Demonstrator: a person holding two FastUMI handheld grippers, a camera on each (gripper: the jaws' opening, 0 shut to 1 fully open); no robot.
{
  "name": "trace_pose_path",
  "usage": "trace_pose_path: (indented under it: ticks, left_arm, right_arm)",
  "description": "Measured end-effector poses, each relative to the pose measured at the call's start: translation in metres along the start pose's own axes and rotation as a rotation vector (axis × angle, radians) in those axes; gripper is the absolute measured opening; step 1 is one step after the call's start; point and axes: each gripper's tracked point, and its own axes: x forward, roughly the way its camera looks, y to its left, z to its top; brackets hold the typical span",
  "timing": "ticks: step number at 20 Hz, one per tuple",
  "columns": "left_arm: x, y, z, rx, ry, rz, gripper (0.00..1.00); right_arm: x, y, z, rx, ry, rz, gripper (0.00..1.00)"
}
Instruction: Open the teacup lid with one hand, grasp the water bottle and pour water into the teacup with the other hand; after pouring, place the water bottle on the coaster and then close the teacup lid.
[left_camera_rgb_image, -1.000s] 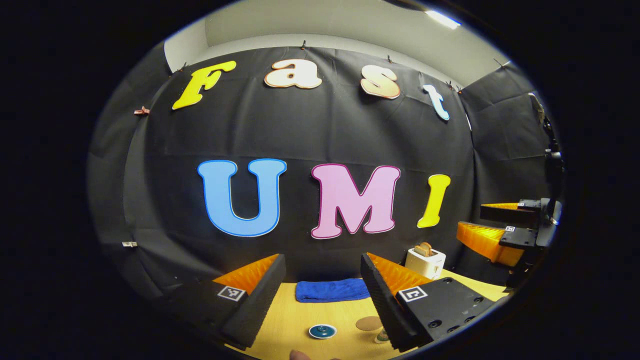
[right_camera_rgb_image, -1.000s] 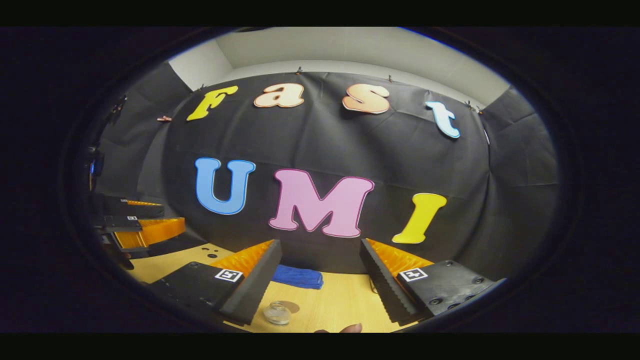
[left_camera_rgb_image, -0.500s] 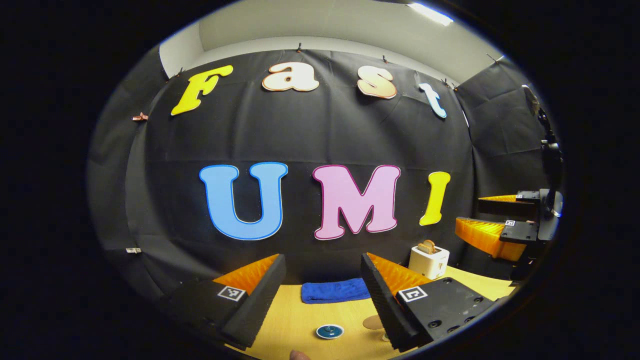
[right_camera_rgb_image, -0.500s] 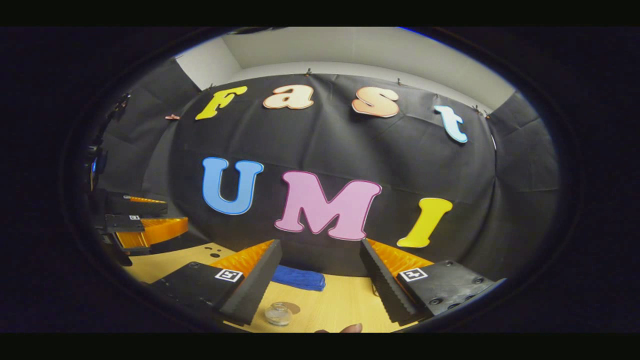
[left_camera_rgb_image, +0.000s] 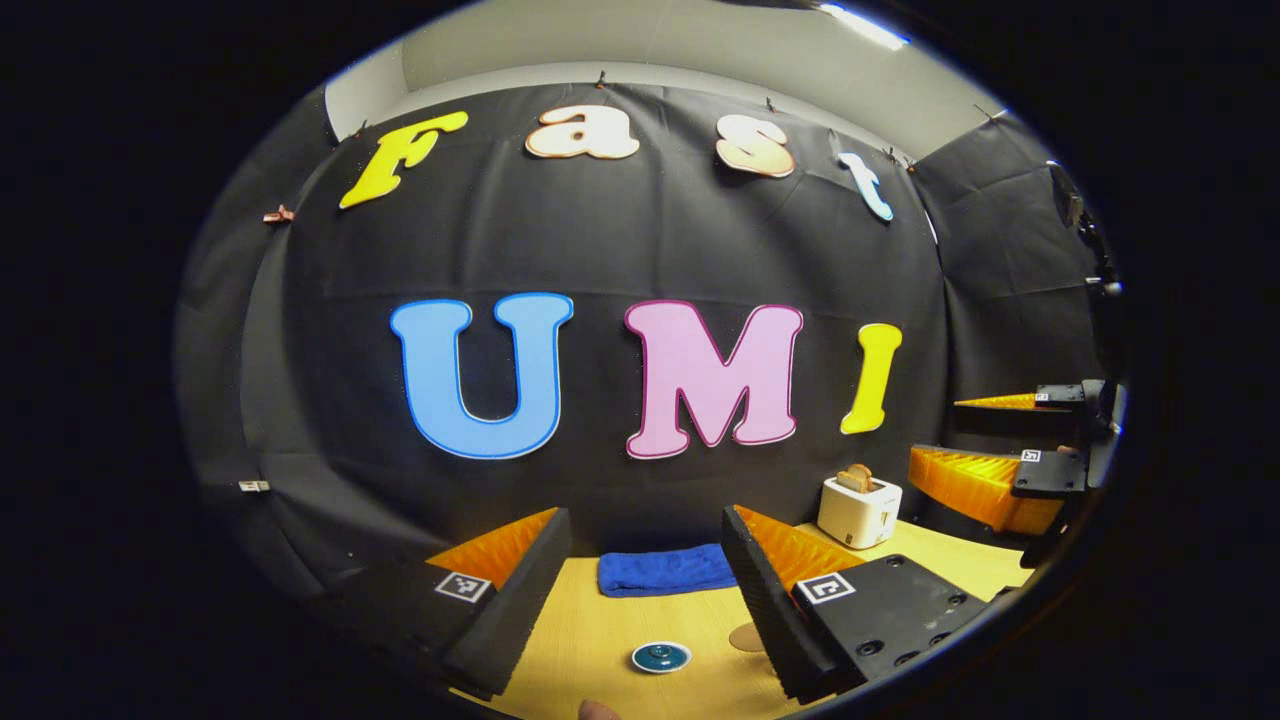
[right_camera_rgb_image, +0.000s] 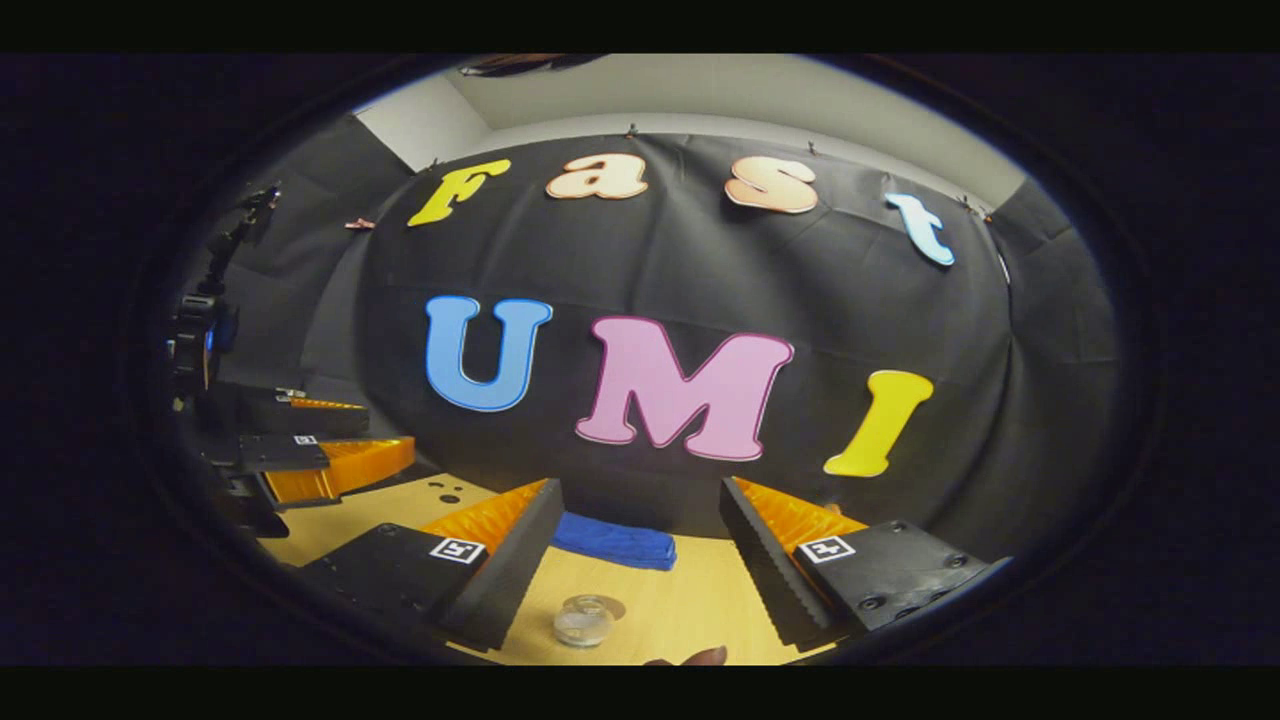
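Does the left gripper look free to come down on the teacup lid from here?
Probably yes: the left gripper is open and the teacup lid lies uncovered on the table below its gap.

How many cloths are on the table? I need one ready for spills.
1: a folded blue cloth at the table's far edge by the black wall, beyond the teacup lid. Others may be hidden.
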Motion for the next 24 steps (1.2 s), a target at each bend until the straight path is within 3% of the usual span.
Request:
trace_pose_path:
  ticks: [17,24]
  left_arm:
    - [0.065,-0.014,-0.227,-0.002,0.110,0.006,0.98]
    - [0.095,-0.019,-0.292,0.020,0.169,-0.014,0.89]
  right_arm:
    - [-0.008,0.034,-0.180,0.066,0.112,0.023,0.98]
    - [-0.011,0.036,-0.220,0.076,0.157,0.011,0.98]
